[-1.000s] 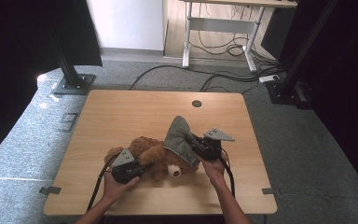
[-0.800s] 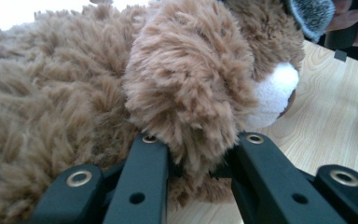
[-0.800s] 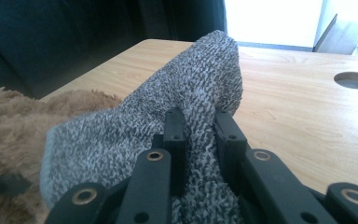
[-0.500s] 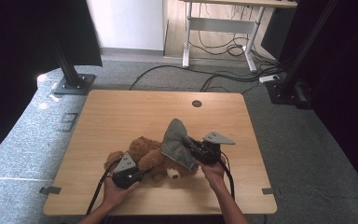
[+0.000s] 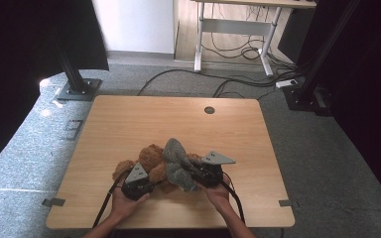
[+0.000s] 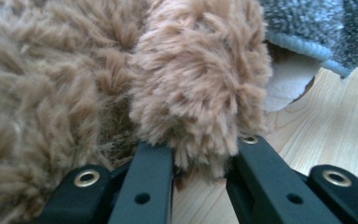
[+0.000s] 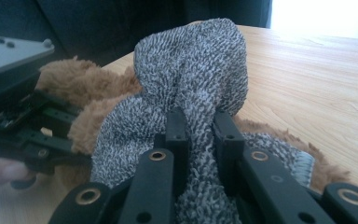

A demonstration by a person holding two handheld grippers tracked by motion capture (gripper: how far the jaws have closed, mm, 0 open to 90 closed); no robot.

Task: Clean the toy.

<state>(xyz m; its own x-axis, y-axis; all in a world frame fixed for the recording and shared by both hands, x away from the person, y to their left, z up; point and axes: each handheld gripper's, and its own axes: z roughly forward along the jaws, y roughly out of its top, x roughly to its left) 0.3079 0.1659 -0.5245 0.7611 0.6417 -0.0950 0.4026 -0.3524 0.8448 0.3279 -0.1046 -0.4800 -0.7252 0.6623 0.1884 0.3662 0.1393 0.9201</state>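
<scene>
Near the desk's (image 5: 129, 119) front edge, left claw (image 6: 200, 161) pinches the teddy bear's (image 5: 151, 156) limb, right claw (image 7: 198, 135) clamps the grey sock (image 5: 176, 161). Guessing the sock could slip free, fuzzy fabric and all.

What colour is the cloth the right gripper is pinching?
Speckled grey, a black-and-white fleck; the cloth shows best in the right gripper view.
</scene>
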